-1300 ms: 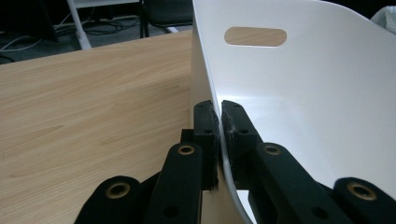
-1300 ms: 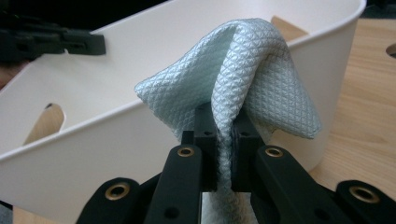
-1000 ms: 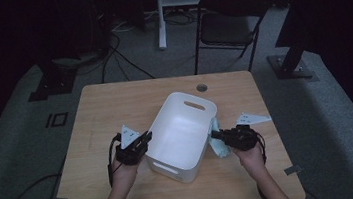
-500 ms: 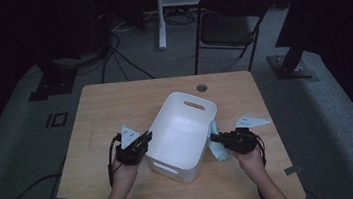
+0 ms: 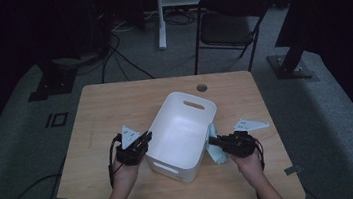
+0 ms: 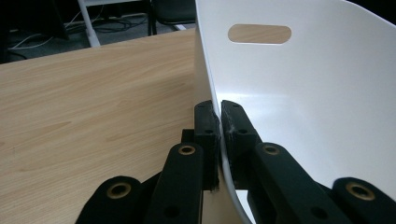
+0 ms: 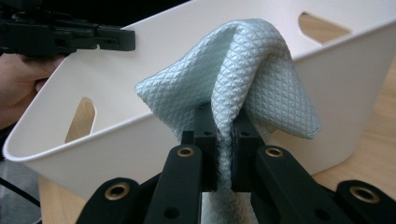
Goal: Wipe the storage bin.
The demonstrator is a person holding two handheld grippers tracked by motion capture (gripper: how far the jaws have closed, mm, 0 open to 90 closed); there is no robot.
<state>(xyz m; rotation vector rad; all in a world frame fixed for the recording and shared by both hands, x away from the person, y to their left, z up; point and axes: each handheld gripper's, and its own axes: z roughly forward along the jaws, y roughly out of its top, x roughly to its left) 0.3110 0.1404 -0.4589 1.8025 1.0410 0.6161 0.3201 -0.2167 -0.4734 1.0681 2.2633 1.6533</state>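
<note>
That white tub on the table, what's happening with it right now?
A person at the wooden table works with a claw in each hand. The left claw is clamped on the side wall of the white tub, one jaw inside and one outside. The right claw pinches a light blue textured cloth against the tub's outer wall on the opposite side. The tub looks empty inside.

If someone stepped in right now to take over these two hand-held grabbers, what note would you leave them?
Left gripper: jaws shut on the side wall of the white plastic bin, steadying it on the light wooden table.
Right gripper: jaws shut on the pale blue waffle-textured cloth, held against the bin's outer wall at its rim.
Done: bin gripped, cloth picked up.
Left, probably: wiping the bin or dropping the cloth inside; the bin looks empty.
</note>
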